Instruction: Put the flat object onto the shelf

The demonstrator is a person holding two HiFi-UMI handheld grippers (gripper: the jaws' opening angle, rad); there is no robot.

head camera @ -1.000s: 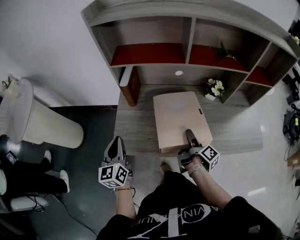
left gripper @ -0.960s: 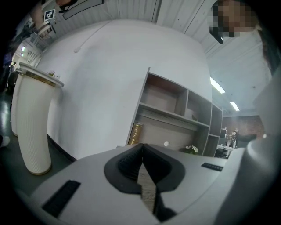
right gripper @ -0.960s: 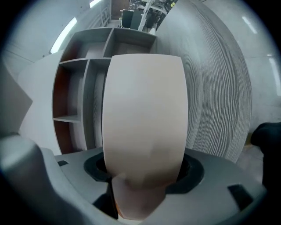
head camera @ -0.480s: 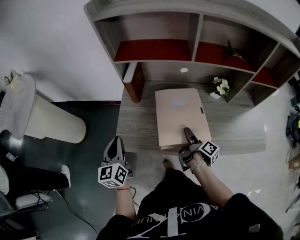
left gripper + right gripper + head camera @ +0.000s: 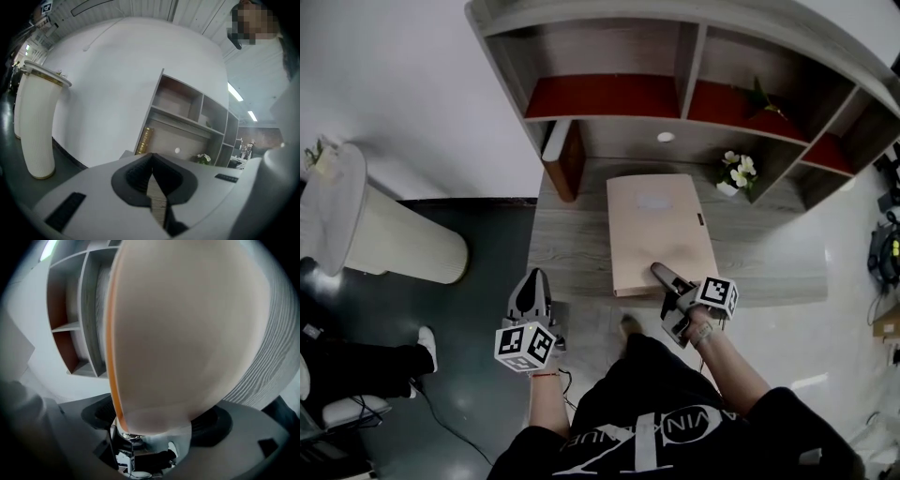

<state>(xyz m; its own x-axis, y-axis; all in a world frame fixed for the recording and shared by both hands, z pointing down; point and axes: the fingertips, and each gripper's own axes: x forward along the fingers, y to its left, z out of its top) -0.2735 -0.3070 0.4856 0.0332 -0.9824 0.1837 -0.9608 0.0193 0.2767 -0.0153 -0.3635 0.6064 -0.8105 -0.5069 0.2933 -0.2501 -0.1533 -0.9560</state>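
Flat beige folder (image 5: 661, 230) lies on the shelf unit's grey worktop (image 5: 572, 253), its near edge between the right gripper (image 5: 661, 274) jaws, which have just been opening; left gripper (image 5: 534, 278) jaws closed, empty; best to draw the right gripper straight back without dragging the folder.

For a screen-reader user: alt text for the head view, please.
A flat beige object lies on a grey desk below an open shelf. The right gripper, jaws just opening, straddles its near edge; the left gripper, jaws together, hangs at the desk's near left corner.
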